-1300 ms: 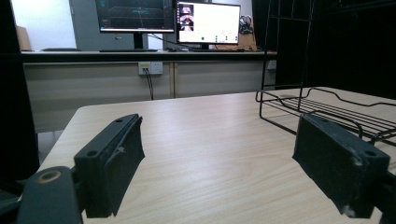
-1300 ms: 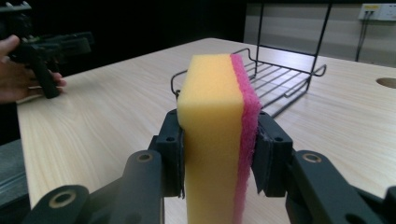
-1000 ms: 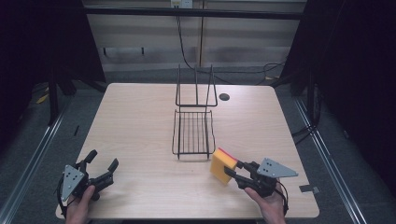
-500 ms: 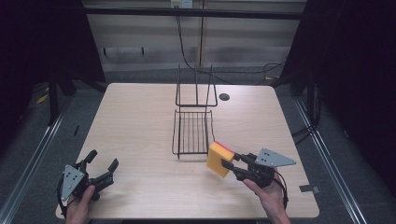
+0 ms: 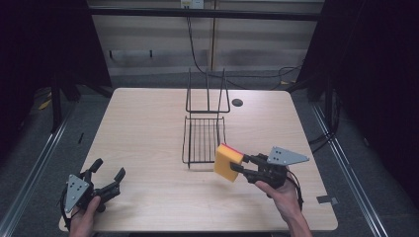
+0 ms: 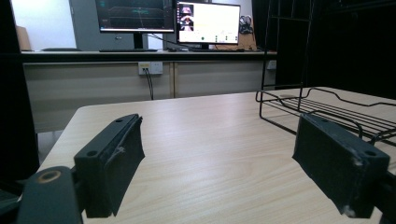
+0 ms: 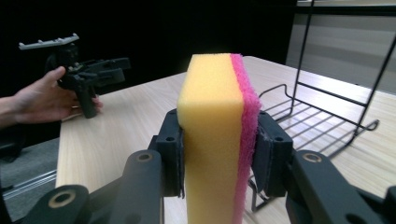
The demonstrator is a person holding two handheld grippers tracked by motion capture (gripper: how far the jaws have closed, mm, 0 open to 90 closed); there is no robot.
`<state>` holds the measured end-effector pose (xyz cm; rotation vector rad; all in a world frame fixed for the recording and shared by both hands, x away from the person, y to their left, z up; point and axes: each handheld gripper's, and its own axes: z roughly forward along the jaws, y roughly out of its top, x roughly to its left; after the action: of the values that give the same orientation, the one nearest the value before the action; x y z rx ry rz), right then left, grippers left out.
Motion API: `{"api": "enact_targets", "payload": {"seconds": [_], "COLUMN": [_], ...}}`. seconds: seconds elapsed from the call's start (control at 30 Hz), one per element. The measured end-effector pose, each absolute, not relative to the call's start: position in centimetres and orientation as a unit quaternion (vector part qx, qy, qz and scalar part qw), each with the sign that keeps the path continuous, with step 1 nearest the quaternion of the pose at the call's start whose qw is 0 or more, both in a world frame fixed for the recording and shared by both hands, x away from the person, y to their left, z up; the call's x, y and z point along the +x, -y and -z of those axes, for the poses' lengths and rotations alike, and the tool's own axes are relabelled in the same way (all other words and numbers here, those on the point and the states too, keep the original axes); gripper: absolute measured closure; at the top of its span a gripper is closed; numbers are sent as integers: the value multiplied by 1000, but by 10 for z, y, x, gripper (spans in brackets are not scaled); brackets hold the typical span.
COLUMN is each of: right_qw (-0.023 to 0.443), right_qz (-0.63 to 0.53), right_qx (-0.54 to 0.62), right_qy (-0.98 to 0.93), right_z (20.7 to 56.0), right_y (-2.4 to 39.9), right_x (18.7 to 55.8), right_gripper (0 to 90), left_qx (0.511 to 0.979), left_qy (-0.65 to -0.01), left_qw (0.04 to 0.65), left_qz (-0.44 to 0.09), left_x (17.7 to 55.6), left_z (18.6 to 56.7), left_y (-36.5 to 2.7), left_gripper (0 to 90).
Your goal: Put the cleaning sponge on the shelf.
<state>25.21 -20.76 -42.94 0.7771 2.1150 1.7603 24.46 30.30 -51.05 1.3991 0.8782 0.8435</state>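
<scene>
The right gripper is clamped on a yellow sponge with a pink scouring face. In the right gripper view both pads press the sponge's broad sides, yellow foam against one, pink layer against the other, and the sponge stands upright between them. In the high view the sponge is held clear of the table, just beside the near right corner of the black wire rack, at about 4 o'clock from the rack's centre. The rack sits at mid-table, its upright back frame at its 12 o'clock end.

The left gripper rests at the table's near left corner, about 8 o'clock from the rack, well apart from the sponge. Its jaws stand apart with nothing between them; the left gripper view shows bare tabletop in the gap.
</scene>
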Motion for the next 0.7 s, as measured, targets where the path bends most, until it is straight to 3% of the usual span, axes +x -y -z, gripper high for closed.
{"api": "enact_targets", "payload": {"seconds": [0.7], "right_qw": [117], "right_qz": [-607], "right_qx": [244], "right_qy": [-747], "right_z": [418], "right_y": [197], "right_x": [296], "right_gripper": [600], "left_qx": [604], "left_qy": [-378], "left_qw": [600], "left_qz": [-363], "left_x": [245], "left_z": [510], "left_y": [-303], "left_gripper": [156]}}
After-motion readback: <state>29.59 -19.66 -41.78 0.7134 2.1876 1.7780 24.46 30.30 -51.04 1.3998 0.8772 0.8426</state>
